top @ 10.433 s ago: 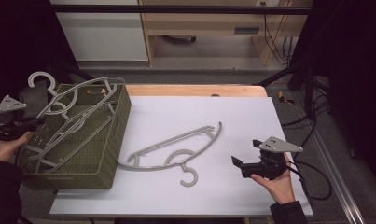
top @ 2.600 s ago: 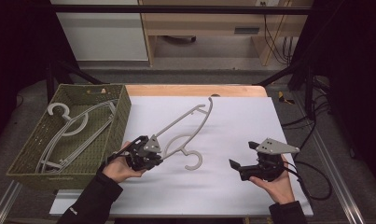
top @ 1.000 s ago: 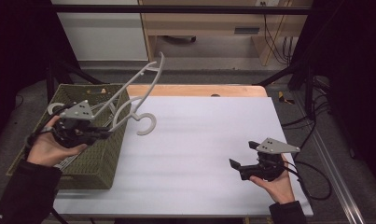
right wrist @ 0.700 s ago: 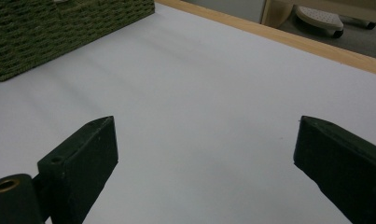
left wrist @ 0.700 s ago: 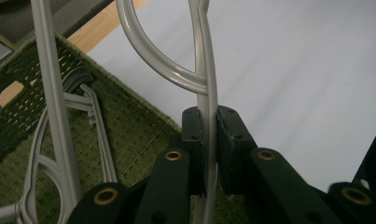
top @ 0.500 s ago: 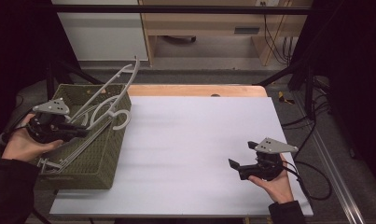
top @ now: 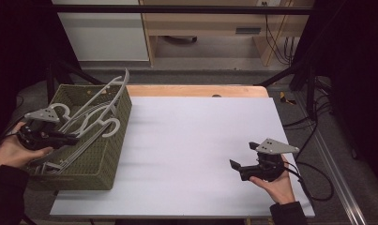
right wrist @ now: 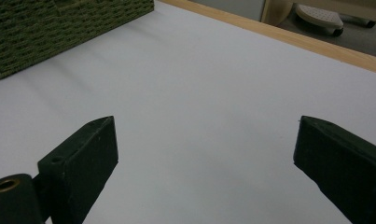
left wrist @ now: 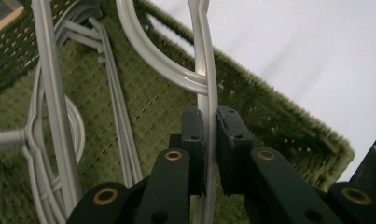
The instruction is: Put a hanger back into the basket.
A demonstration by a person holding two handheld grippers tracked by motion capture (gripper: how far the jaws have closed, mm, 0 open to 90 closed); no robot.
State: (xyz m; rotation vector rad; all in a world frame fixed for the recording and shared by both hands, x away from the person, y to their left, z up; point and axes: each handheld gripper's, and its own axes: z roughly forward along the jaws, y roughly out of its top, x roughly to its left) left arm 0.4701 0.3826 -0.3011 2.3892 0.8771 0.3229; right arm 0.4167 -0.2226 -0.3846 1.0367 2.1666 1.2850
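My left gripper (top: 70,139) is shut on the thin bar of a grey plastic hanger (top: 112,127) over the green woven basket (top: 109,164) at the table's left. The hanger tilts up to the right, its far arm rising above the basket's back corner and its hook hanging just inside the right wall. In the left gripper view the jaws (left wrist: 209,126) pinch the hanger bar (left wrist: 205,70), with the basket (left wrist: 279,126) beneath. My right gripper (top: 243,155) rests near the table's front right, open with nothing between its jaws (right wrist: 204,154).
Other grey hangers (left wrist: 55,116) lie in the basket. The white table top (top: 191,140) has a wooden strip (top: 196,90) along its far edge. Cables (top: 313,178) trail off the right side. A basket corner (right wrist: 59,28) shows far left in the right gripper view.
My left gripper has carried the hanger left and down, so it now sits lower over the basket. The right gripper has stayed where it was.
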